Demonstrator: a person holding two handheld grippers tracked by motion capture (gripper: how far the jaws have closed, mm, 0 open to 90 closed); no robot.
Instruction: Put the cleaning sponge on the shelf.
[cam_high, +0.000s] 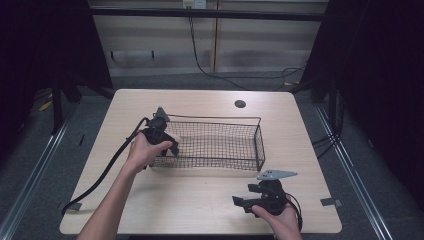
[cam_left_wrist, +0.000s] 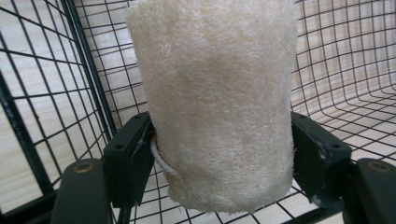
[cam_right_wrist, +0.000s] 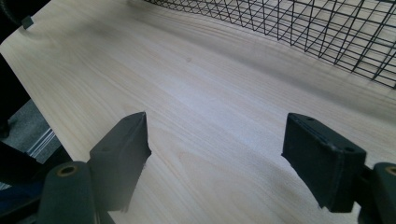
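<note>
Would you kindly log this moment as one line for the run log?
left gripper: shut on loofah sponge, inside wire basket | right gripper: open, empty, over table near front edge

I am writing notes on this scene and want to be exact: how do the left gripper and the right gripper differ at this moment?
The left gripper is shut on a pale loofah sponge; the right gripper is open and holds nothing. The left gripper reaches inside the wire basket at its left end; the right gripper sits outside the basket, over the wooden table near its front edge. Both have black jaws and are held by a hand.
</note>
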